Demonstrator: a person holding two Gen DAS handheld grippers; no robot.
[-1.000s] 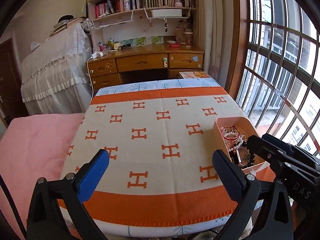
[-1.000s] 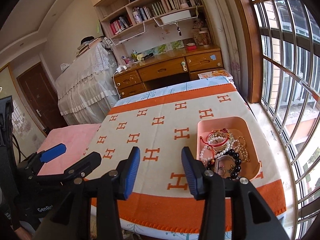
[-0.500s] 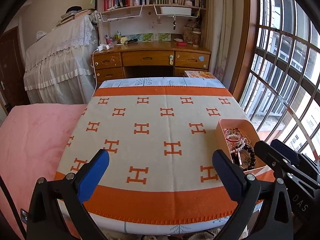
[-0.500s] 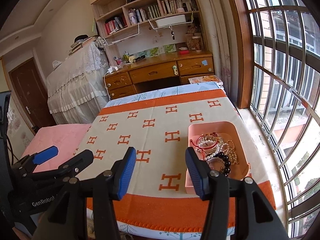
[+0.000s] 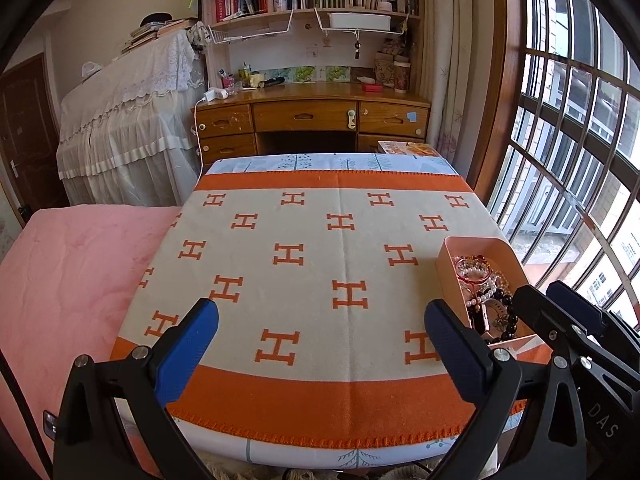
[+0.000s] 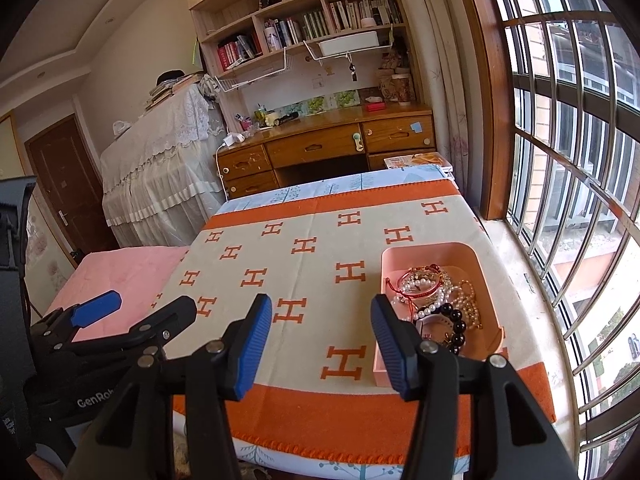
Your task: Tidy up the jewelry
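jewelry [image 6: 438, 300] heaped in pink tray [image 6: 482, 268] at worktop's [image 5: 320, 264] 4 o'clock, kept contained | left gripper [image 5: 320, 348] jaws apart, nothing held | right gripper [image 6: 320, 340] jaws apart, held beside tray, likely for reach

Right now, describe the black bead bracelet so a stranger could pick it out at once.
Start at the orange-bordered blanket with H marks, then find the pink tray on its window side. At the tray's near end lies the black bead bracelet: large glossy dark beads, unlike the small white pearls and the thin red bangle beyond it.
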